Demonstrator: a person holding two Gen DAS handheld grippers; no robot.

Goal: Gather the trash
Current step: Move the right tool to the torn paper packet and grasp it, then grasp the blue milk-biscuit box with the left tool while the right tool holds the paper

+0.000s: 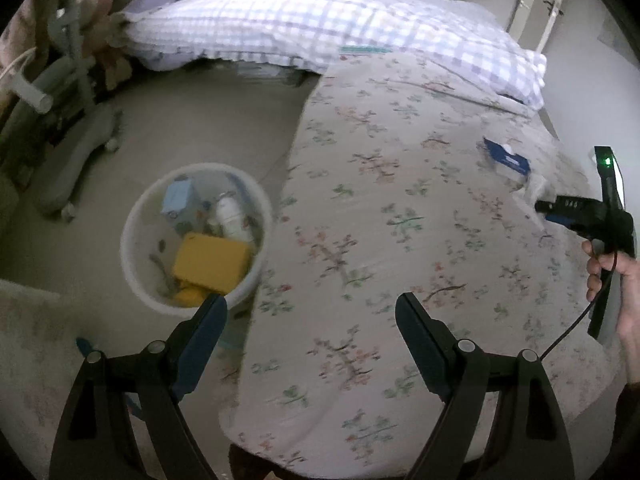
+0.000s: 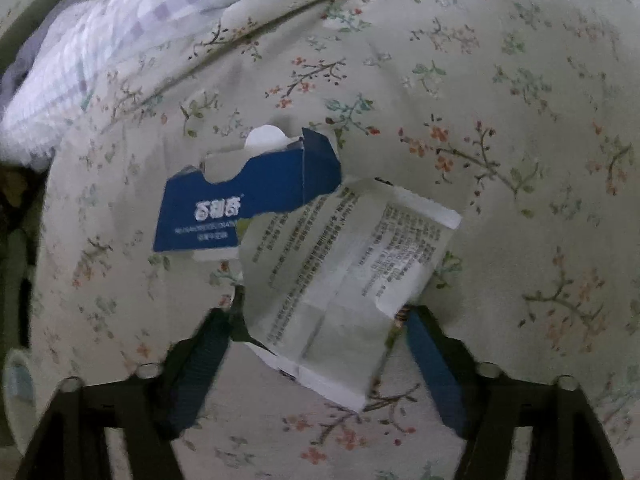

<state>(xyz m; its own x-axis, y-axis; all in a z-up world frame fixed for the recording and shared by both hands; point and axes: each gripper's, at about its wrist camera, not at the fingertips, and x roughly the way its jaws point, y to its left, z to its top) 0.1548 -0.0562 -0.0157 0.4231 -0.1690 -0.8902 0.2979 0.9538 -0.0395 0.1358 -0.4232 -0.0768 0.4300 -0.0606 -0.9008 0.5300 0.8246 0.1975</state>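
Observation:
A torn blue and white carton (image 2: 256, 200) lies on the floral bedspread (image 2: 480, 120), with a creased printed paper (image 2: 340, 280) overlapping its right end. My right gripper (image 2: 316, 320) is open, its jaws standing either side of the paper's near part. In the left wrist view the carton (image 1: 508, 158) lies at the right, with the right gripper (image 1: 576, 210) just beyond it. My left gripper (image 1: 310, 304) is open and empty above the bed's edge. A white trash bin (image 1: 132, 256) on the floor to its left holds a yellow box (image 1: 210, 262), a white bottle (image 1: 230, 216) and other trash.
A checked pillow (image 1: 320, 20) lies at the head of the bed. A grey chair base with castors (image 1: 80, 152) stands on the floor to the left of the bin. A white door (image 1: 536, 0) is at the back right.

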